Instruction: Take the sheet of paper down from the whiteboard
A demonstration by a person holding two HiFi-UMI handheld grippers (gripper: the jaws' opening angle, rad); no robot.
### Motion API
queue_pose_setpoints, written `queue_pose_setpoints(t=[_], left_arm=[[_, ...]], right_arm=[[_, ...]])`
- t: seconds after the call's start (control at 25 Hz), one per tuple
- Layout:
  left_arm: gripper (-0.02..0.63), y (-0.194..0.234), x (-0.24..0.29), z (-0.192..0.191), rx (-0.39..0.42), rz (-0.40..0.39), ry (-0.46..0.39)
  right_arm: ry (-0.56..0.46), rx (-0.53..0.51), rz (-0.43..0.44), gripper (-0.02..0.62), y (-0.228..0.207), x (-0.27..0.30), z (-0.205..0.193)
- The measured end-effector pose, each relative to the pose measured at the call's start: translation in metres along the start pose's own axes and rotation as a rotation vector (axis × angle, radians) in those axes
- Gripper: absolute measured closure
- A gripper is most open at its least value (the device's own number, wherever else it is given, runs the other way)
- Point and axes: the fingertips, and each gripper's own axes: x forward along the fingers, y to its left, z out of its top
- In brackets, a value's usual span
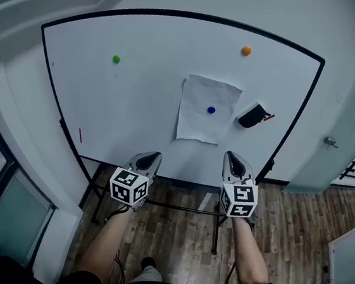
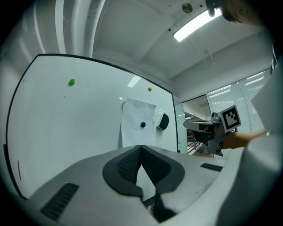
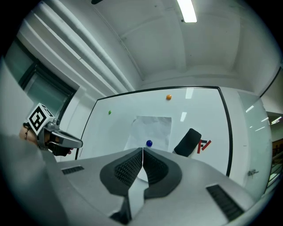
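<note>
The sheet of paper (image 1: 207,108) hangs on the whiteboard (image 1: 129,112), right of its middle and nearer the lower edge. A blue magnet (image 1: 211,110) pins it, and a black eraser (image 1: 251,116) sits just beside it toward the right edge. A green magnet (image 1: 116,59) sits near the upper left corner, an orange magnet (image 1: 246,51) near the upper right. The left claw (image 1: 155,154) and the right claw (image 1: 229,156) are both clenched on nothing, clear of the board by its lower edge.

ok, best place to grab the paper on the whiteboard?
Probably the sheet by its lower left corner, coming from below-left: the blue magnet pins only its middle, and the black eraser crowds its right edge.
</note>
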Motion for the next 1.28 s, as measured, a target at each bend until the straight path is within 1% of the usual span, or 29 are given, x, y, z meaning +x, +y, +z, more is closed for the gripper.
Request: queue_pose_setpoints(t=[0.16,0.32,0.56,0.76,0.88,1.28], left_arm=[[0.586,0.038,0.024,0.004,-0.005,-0.019,-0.006],[0.586,0.061,0.044,0.003,-0.001,-0.056,0.002],[0.586,0.072,0.07,-0.011,-0.003,-0.122,0.038],[0.586,0.073,0.085,-0.025,-0.026,-0.143,0.053],[0.586,0.071,0.092,-0.028,-0.028,-0.142,0.051],[0.586,0.076,0.109,-0.032,-0.028,-0.079,0.068]], right_arm=[[-0.003,0.005,-0.025,0.572,0.002,0.04,-0.002],[0.006,0.012,-0.051,0.572,0.005,0.07,-0.007],[0.005,0.011,-0.099,0.571,-0.001,0.092,-0.007],[0.022,0.003,-0.111,0.572,-0.008,0.101,-0.016],[0.018,0.008,-0.102,0.572,-0.009,0.105,-0.014],[0.011,0.019,-0.048,0.572,-0.023,0.131,-0.016]])
